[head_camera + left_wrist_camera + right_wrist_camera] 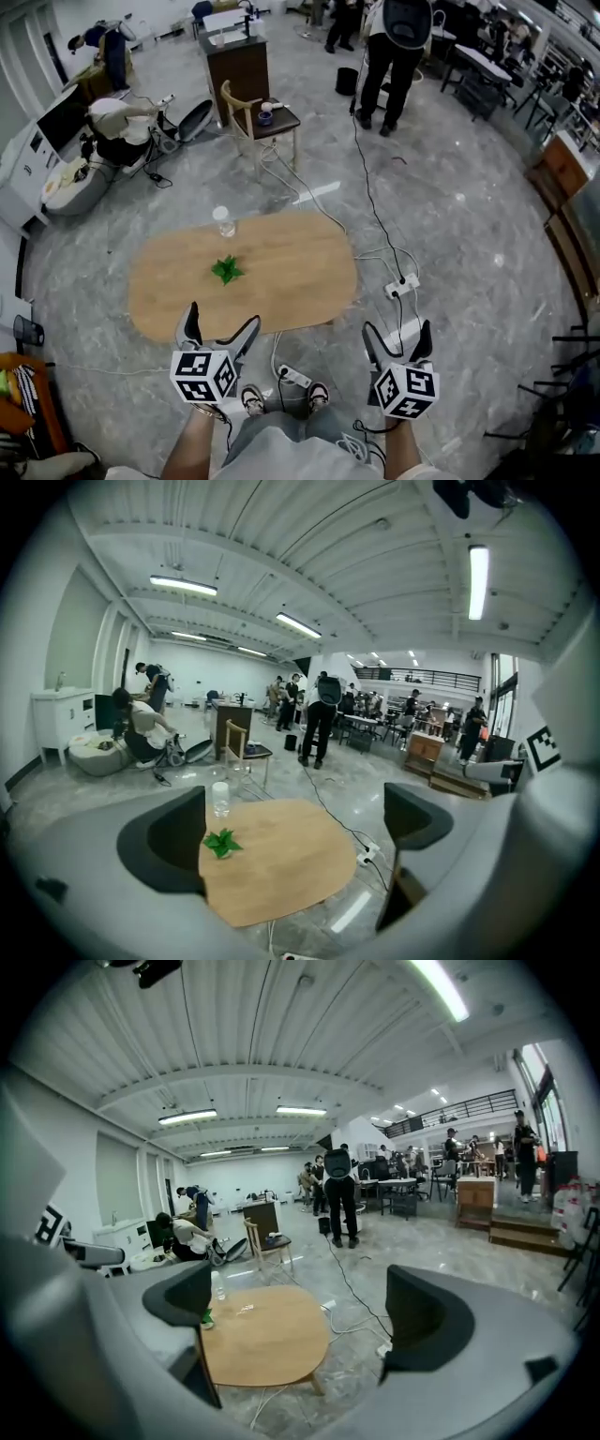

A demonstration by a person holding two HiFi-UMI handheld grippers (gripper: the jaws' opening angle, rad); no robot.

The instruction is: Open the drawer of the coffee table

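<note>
**Both tools open at the near side of the bench**

The oval wooden bench (pixel 281 281) stands on the grey floor (pixel 450 225) just ahead of the person. No view shows its drawer. A small green plant (pixel 226 271) sits on the top, and a clear bottle (pixel 224 221) stands near the far edge. The left tool (pixel 223 319) hovers at the near edge, jaws apart with nothing between them. The right tool (pixel 397 330) hangs just off the near right end, also apart and empty. A power strip (pixel 403 284) lies on the floor to the right.
</note>
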